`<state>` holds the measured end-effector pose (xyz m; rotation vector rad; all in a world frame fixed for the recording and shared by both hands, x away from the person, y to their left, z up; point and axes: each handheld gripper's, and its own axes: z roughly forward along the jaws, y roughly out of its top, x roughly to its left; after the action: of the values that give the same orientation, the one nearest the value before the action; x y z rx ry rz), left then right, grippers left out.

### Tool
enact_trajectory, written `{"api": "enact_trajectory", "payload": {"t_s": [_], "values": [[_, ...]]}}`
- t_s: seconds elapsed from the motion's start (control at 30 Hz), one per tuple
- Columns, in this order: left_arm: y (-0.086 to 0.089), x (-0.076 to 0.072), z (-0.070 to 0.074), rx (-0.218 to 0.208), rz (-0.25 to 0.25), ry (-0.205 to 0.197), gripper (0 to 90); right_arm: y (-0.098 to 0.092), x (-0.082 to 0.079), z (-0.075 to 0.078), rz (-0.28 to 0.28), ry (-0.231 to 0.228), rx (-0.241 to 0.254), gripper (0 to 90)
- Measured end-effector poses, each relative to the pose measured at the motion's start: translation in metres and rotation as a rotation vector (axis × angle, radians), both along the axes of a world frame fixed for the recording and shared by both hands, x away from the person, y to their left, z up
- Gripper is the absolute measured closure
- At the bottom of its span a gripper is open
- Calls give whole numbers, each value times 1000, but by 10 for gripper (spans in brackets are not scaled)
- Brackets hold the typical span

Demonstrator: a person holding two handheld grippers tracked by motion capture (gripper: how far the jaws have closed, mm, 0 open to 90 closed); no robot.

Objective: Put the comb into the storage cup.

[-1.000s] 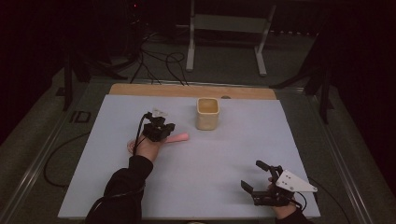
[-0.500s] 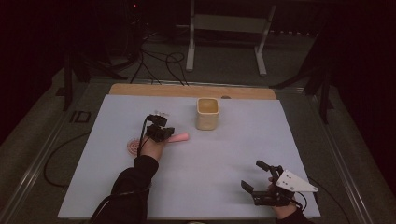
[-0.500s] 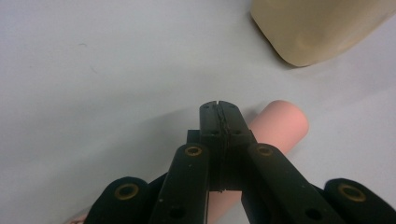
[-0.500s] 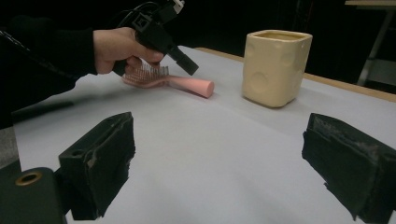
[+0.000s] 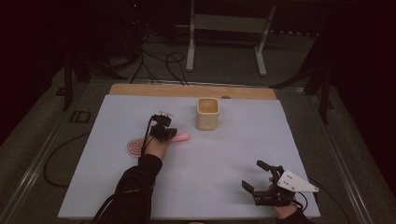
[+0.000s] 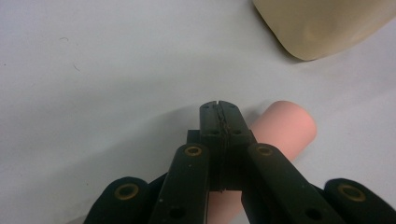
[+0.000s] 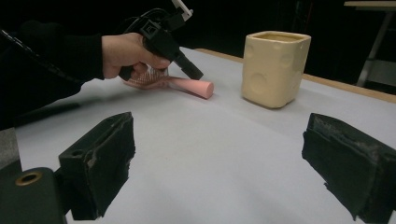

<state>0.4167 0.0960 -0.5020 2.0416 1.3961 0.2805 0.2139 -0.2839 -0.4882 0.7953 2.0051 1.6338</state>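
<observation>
So far nothing has been picked up — the pink brush [image 5: 140, 145] lies flat on the surface [image 5: 224, 158], its round bristled head toward the left edge and its thick pink handle [image 6: 285, 128] pointing toward the cream cup [image 5: 207, 113], which stands upright a little way beyond the handle's end. The left hand-held gripper [image 6: 219, 108] sits low right over the handle with its jaws pressed fully together and nothing between them; its tips hover beside the handle's end rather than around it. From the right gripper view the closed tips look to be just above the handle, though I cannot tell whether they touch. The right hand-held gripper [image 5: 261, 179] rests near the front right corner of the surface, jaws spread wide and empty, well apart from everything. By my reading the work is at its start — the jaws must open before the brush can be gripped, and if it is meant for the cup, lifting and placing remain.
</observation>
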Motion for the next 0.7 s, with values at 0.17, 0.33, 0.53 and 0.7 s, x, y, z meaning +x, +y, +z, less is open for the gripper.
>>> {"api": "enact_trajectory", "payload": {"t_s": [0.17, 0.33, 0.53, 0.7], "values": [[-2, -1, -1, 7, -21, 18, 900, 0, 0, 1, 1, 0, -1, 91], [-6, -6, -2, 6, -60, 45, 900, 0, 0, 1, -1, -1, 2, 91], [-11, -13, 0, 0, -100, 58, 900, 0, 0, 1, -3, 2, -2, 91], [-13, -19, -1, 17, -133, 73, 900, 0, 0, 1, -5, -5, 1, 92]]}}
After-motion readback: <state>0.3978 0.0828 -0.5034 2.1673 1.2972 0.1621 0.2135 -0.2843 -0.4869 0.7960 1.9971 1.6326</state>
